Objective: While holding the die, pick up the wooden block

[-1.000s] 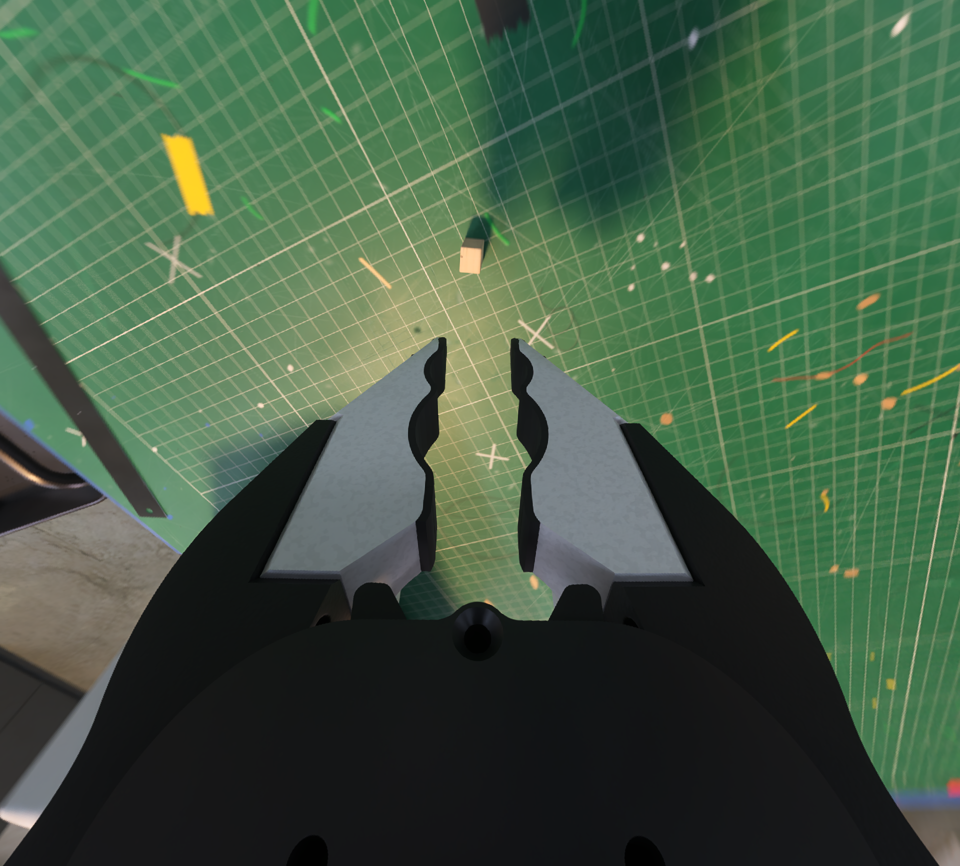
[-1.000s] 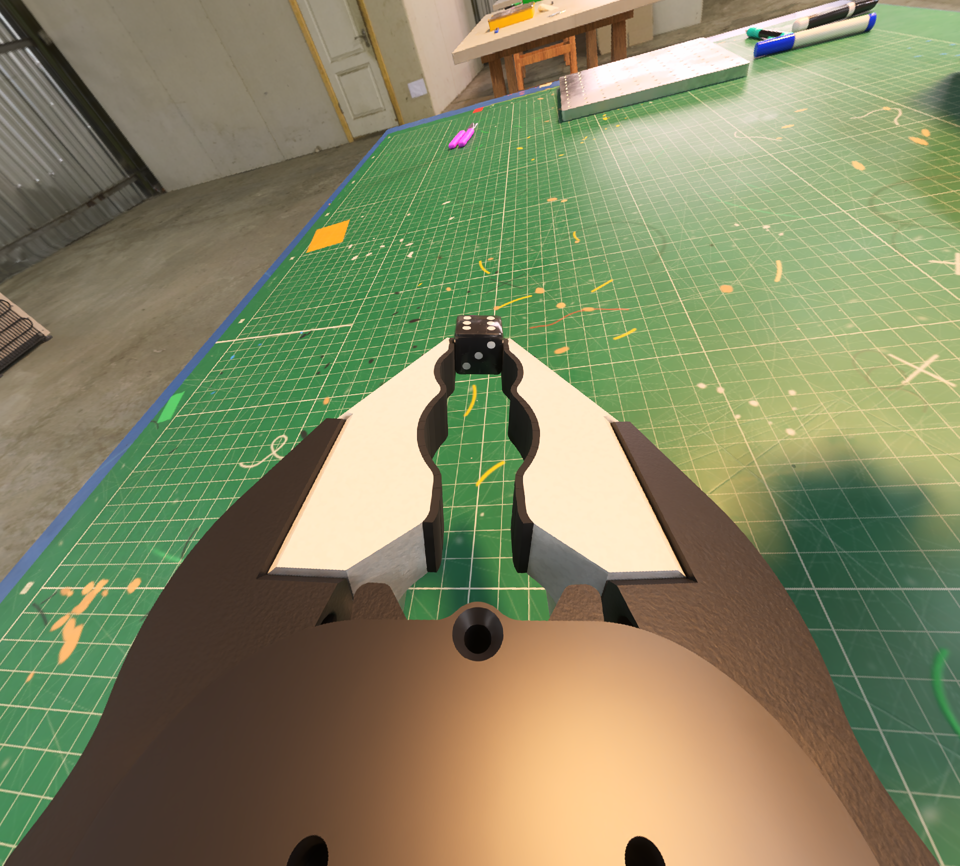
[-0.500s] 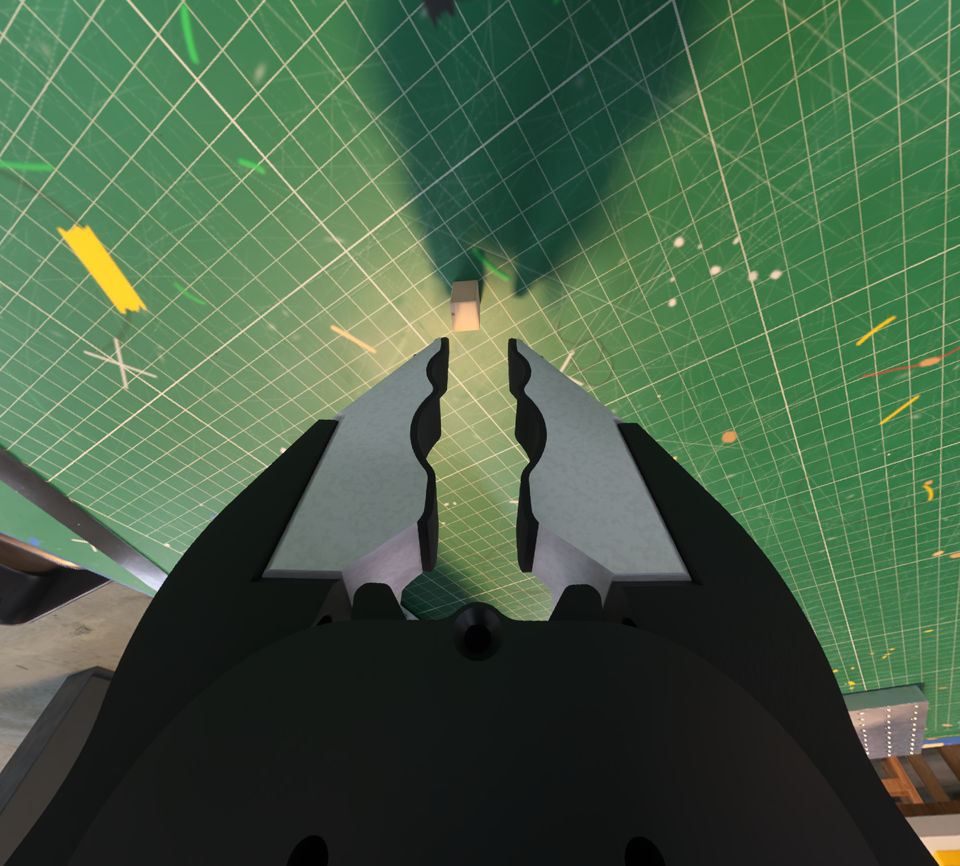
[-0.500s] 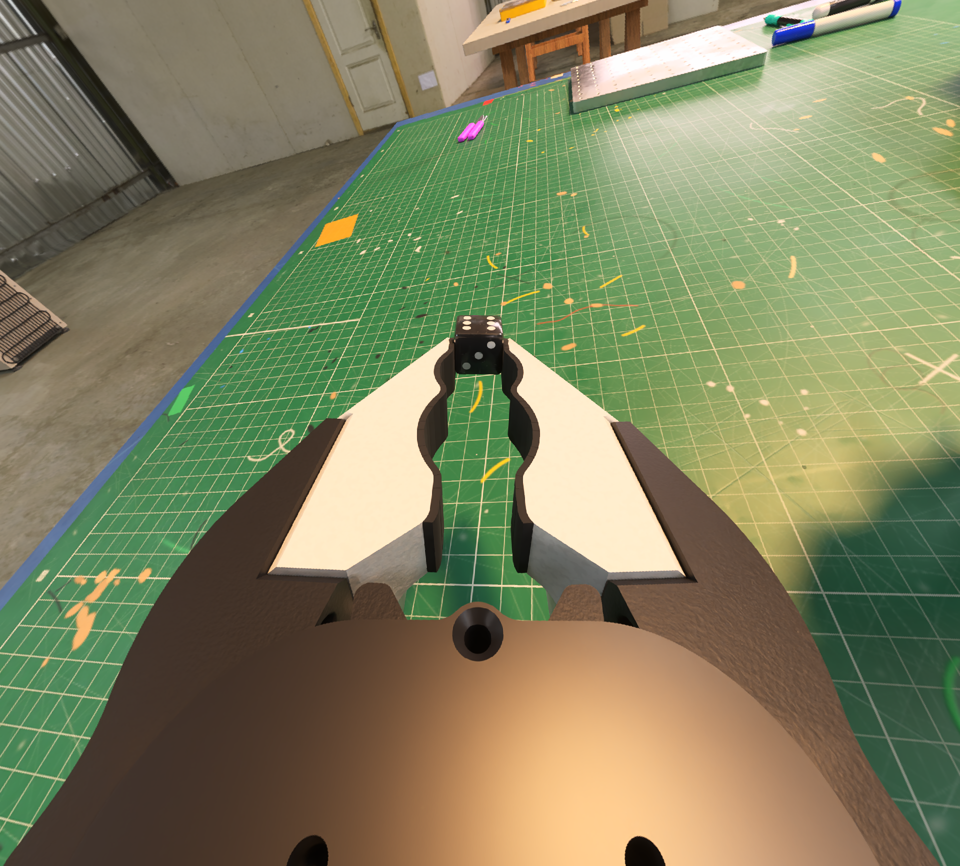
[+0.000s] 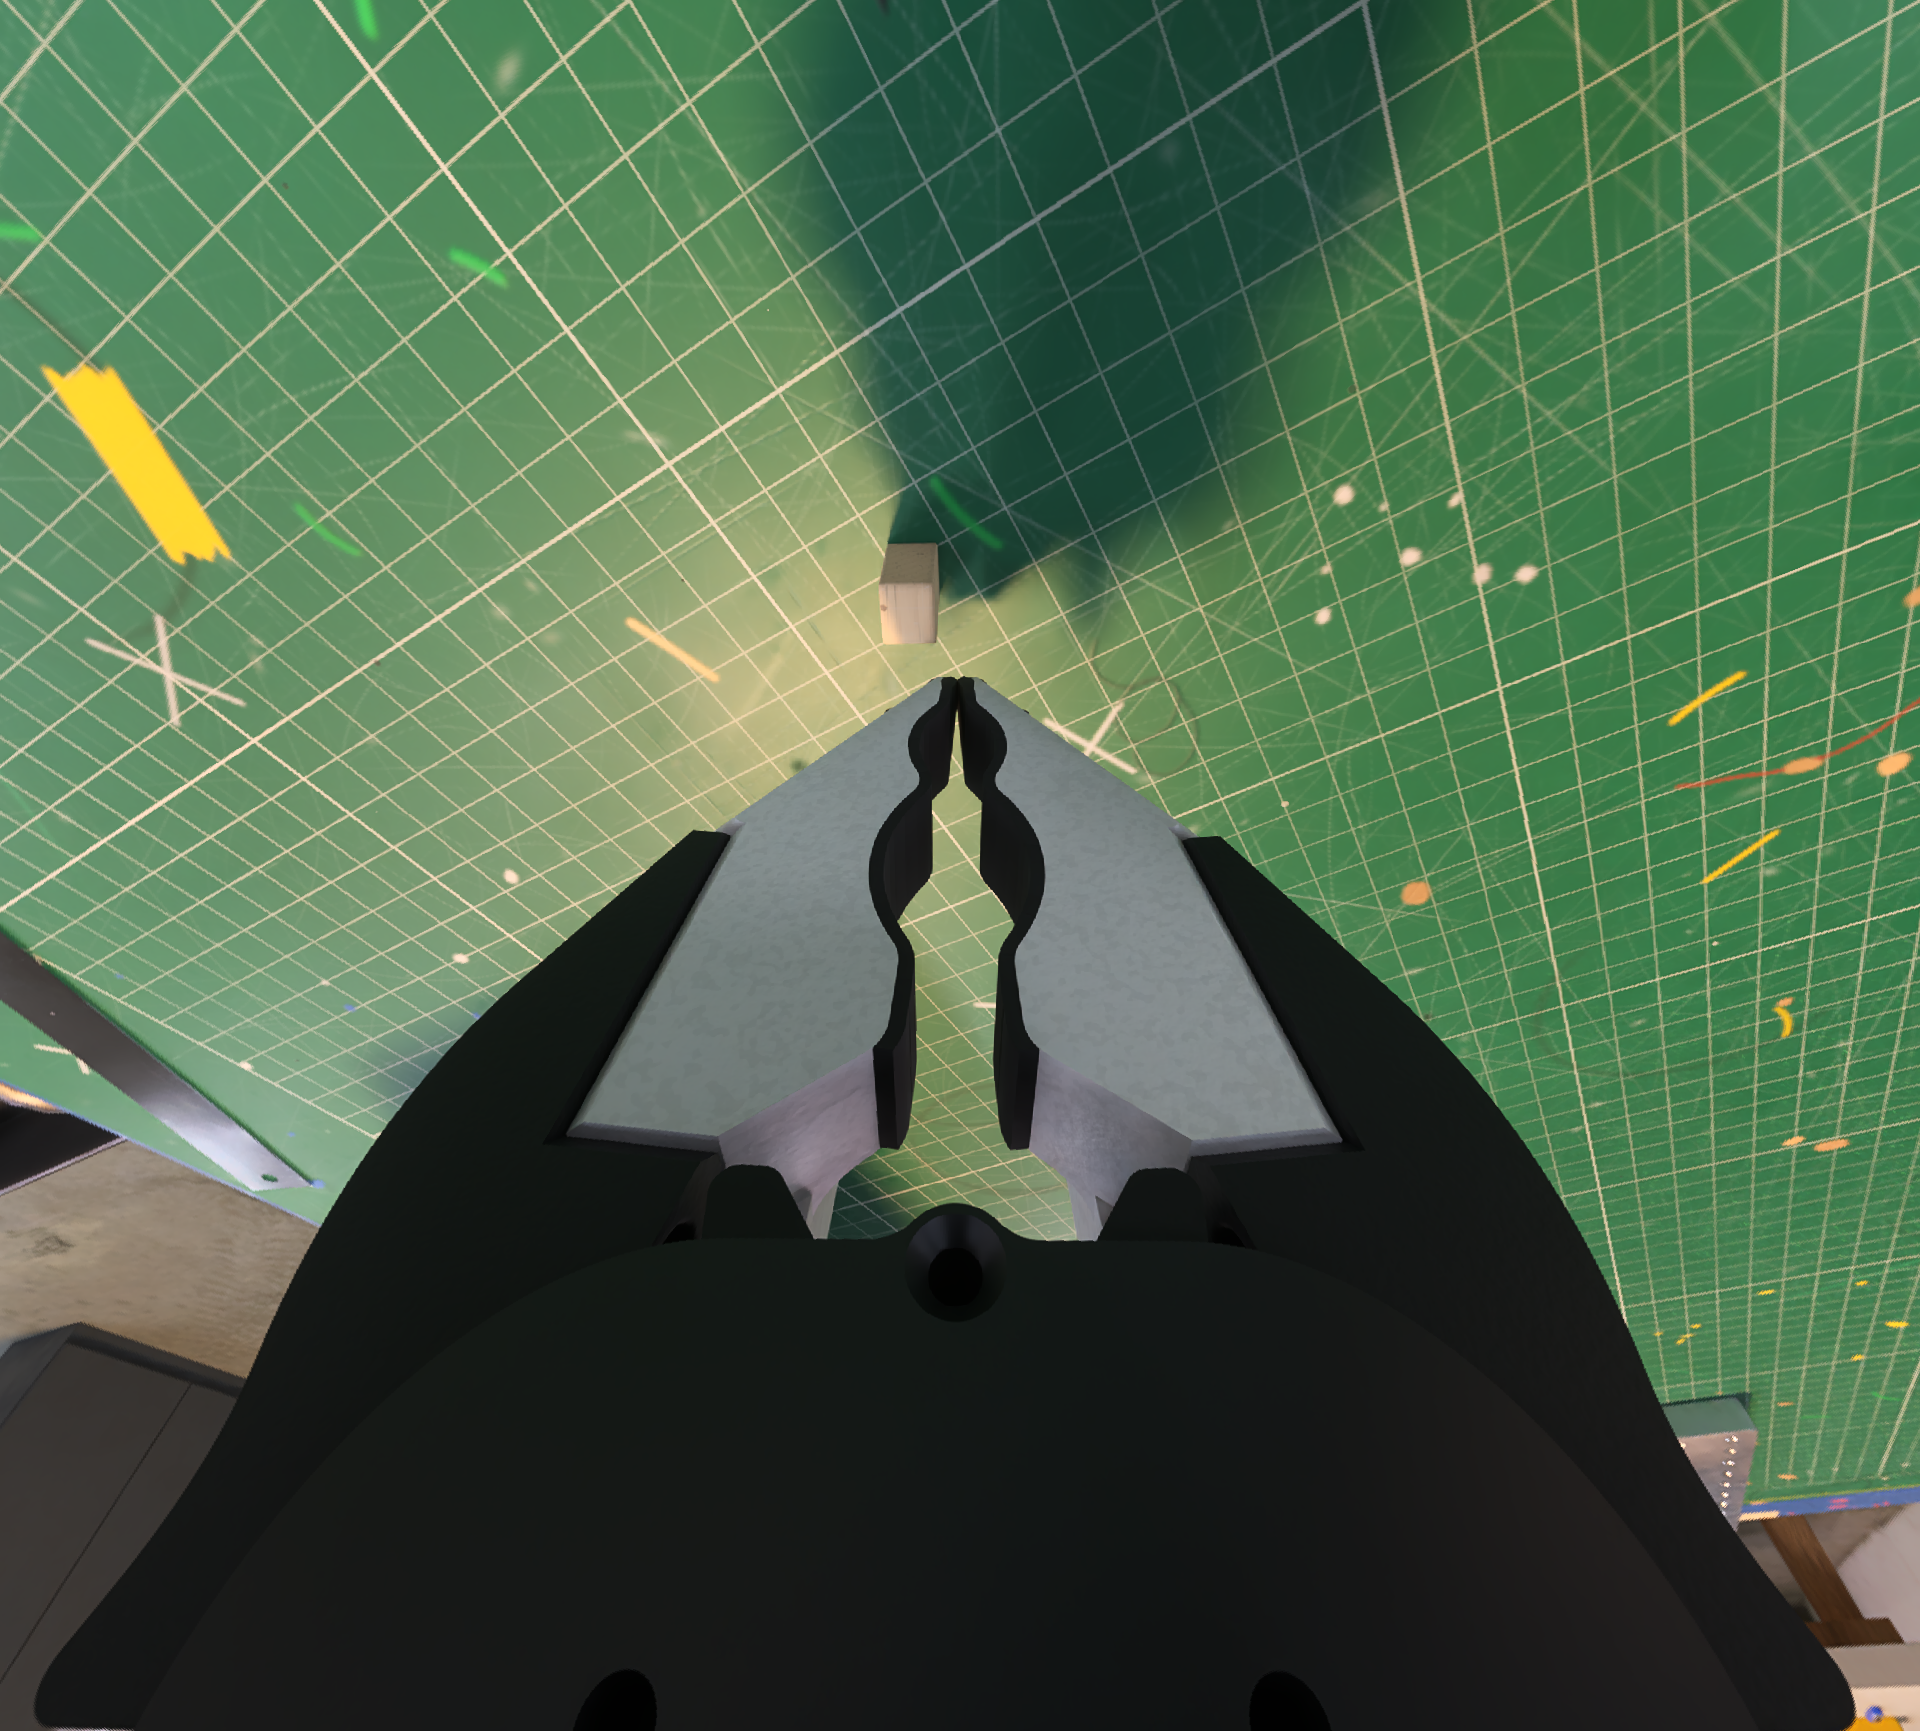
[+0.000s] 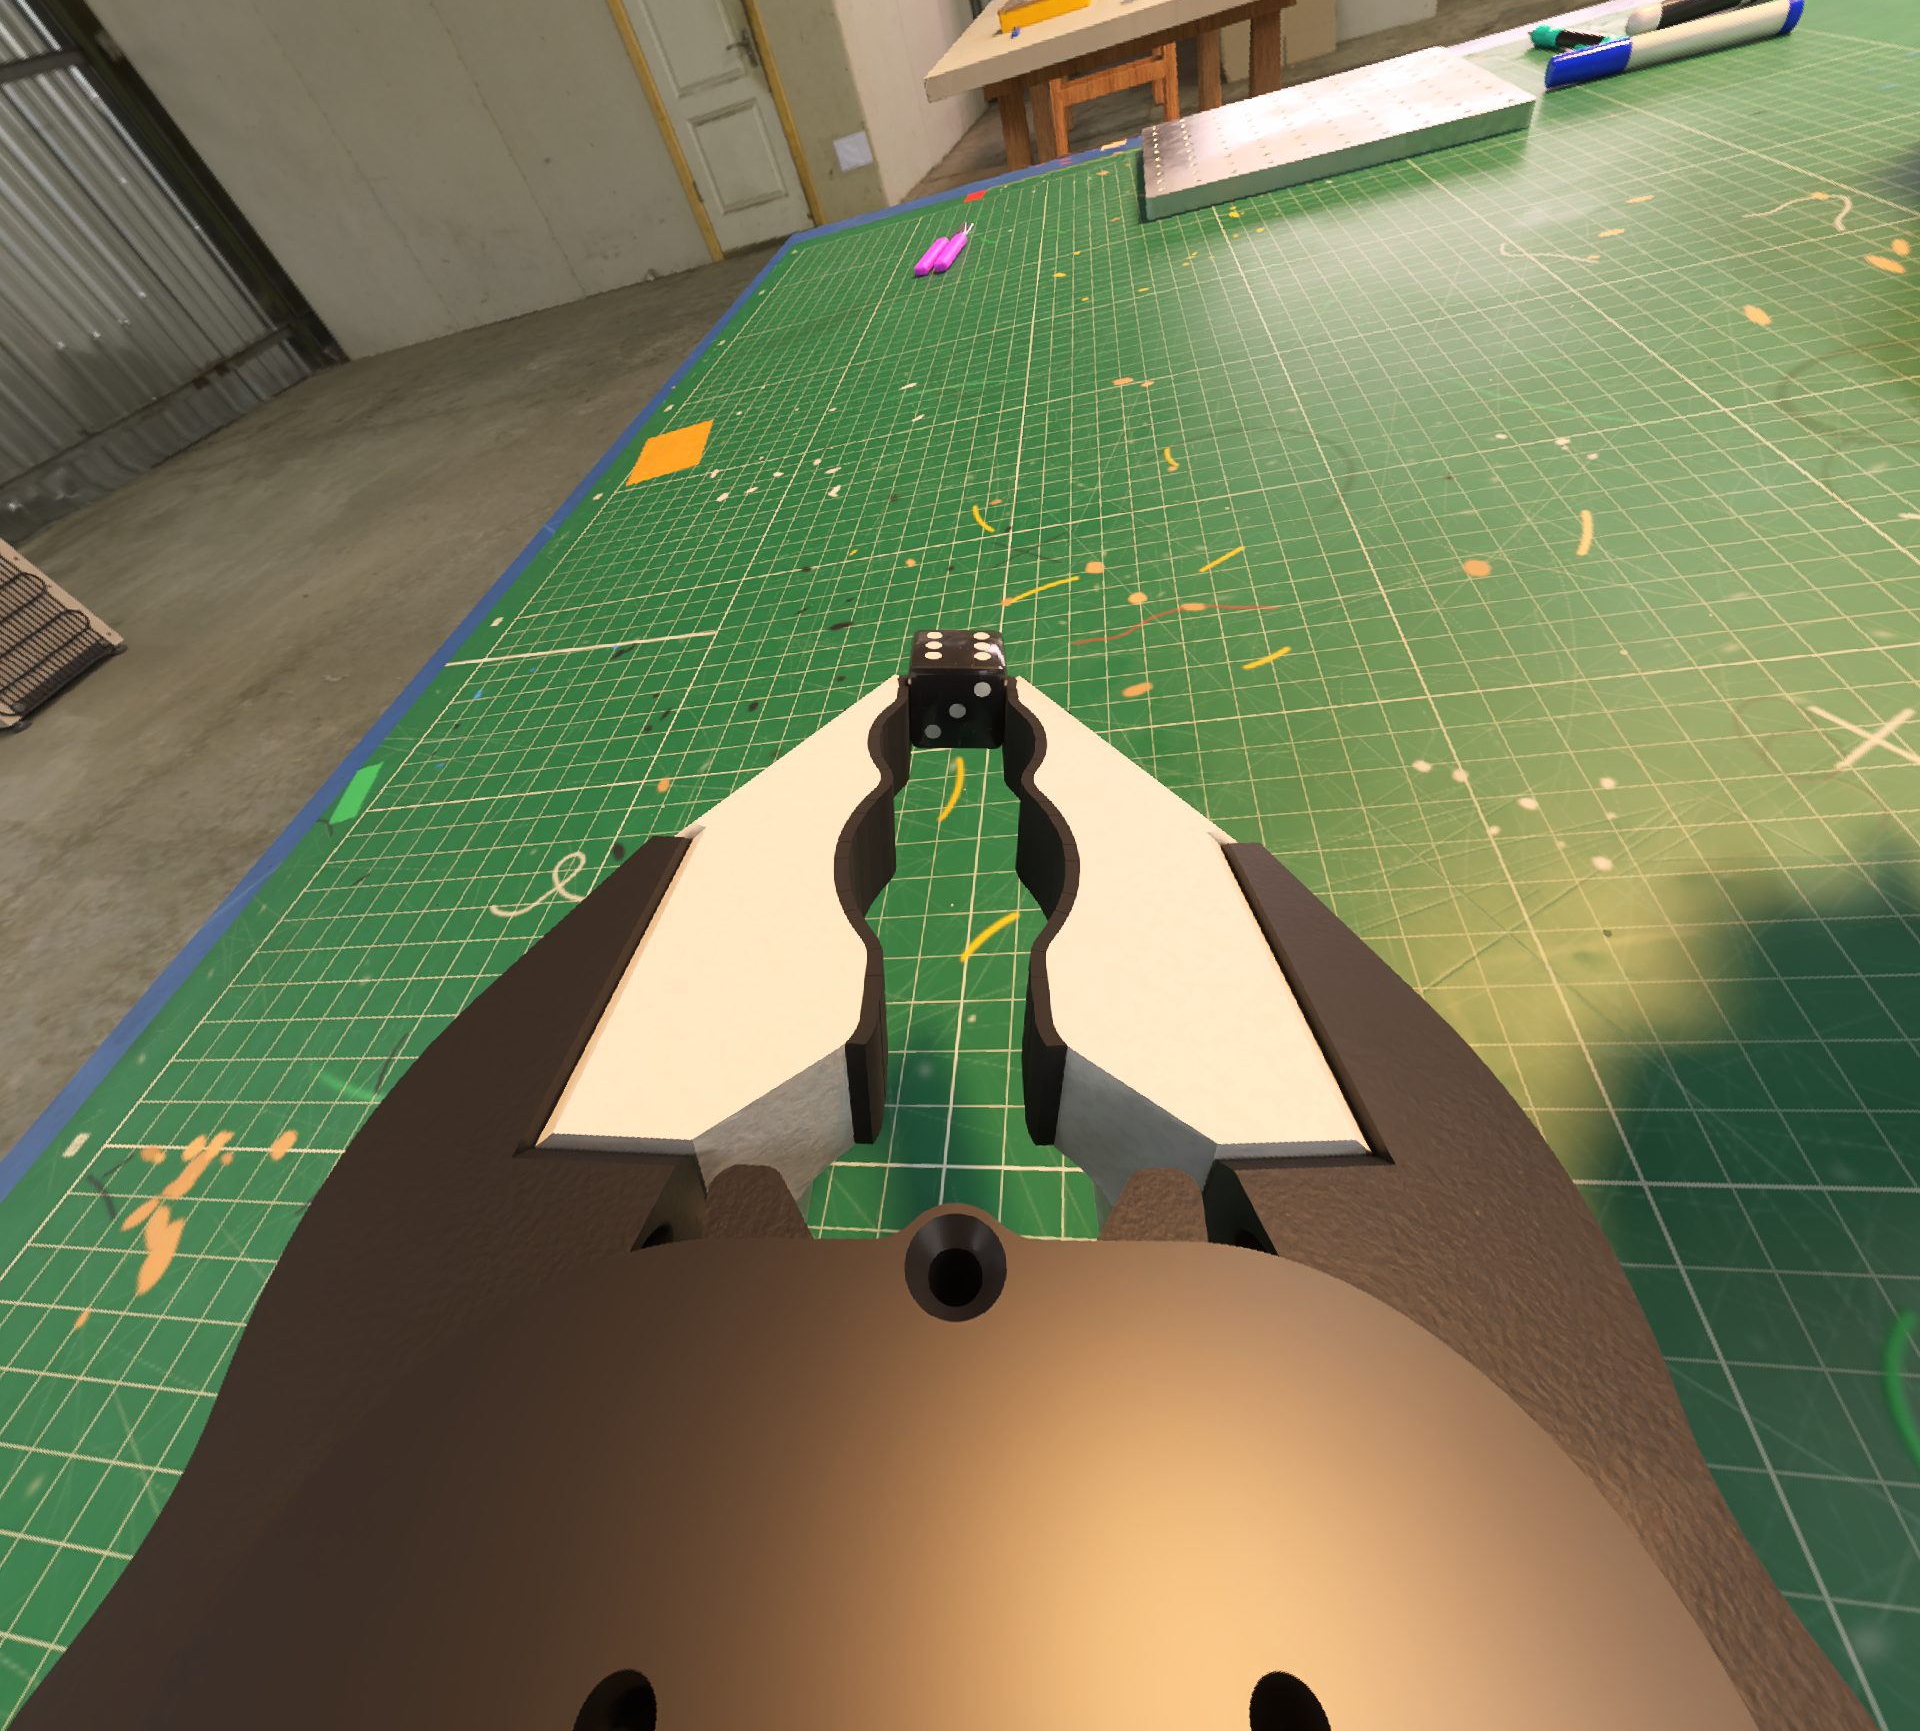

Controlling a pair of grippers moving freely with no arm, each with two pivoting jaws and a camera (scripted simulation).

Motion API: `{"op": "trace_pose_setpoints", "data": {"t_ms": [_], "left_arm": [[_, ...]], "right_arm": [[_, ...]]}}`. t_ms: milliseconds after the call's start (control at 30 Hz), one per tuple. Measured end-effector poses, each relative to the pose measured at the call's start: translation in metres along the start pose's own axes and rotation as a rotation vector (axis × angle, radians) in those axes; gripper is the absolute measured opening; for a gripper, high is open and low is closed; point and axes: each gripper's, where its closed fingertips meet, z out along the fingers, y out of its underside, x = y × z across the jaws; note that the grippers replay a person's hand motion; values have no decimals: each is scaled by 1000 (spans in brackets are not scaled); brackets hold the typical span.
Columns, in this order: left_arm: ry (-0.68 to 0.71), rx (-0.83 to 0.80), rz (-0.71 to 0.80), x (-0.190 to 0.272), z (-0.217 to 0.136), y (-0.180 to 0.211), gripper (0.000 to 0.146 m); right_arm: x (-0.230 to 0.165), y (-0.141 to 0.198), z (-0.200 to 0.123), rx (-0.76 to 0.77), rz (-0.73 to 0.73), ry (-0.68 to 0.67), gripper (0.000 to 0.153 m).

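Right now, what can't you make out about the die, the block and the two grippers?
- Die, right wrist view: its side faces are covered by the right gripper fingers.
- Block, left wrist view: its far side faces away; it lies beyond the shut left gripper, untouched.
- Markers, right wrist view: too far off for detail.
- Neither view shows the other gripper.

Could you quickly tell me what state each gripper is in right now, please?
Left gripper: closed on nothing; the wooden block lies on the mat ahead of its tips.
Right gripper: closed on the black die.
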Motion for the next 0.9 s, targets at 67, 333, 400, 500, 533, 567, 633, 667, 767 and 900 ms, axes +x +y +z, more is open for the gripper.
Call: {"op": "trace_pose_setpoints", "data": {"t_ms": [67,333,400,500,533,567,633,667,767,900], "left_arm": [[0,4,-6,1,-2,0,0],[-22,29,-37,-6,0,-5,12],[-18,33,-39,-7,0,-5,14],[-9,30,-34,-7,2,-6,13],[-8,27,-33,-7,3,-6,12],[-8,26,-32,-7,3,-6,12],[-10,26,-33,-8,3,-7,12],[-10,25,-33,-9,5,-7,11],[-11,23,-32,-9,6,-8,10],[-26,52,-44,-6,-5,-10,10]], "right_arm": [[0,0,0,-1,-1,0,16],[0,1,0,-3,-3,1,16],[0,1,0,-4,-3,0,16],[0,1,0,-4,-3,0,16],[0,1,0,-5,-3,0,16],[0,1,0,-5,-3,0,16],[0,1,0,-5,-2,0,16],[0,1,0,-4,-2,0,16],[0,1,0,-5,-3,1,16],[0,1,0,-5,-3,1,16]]}}
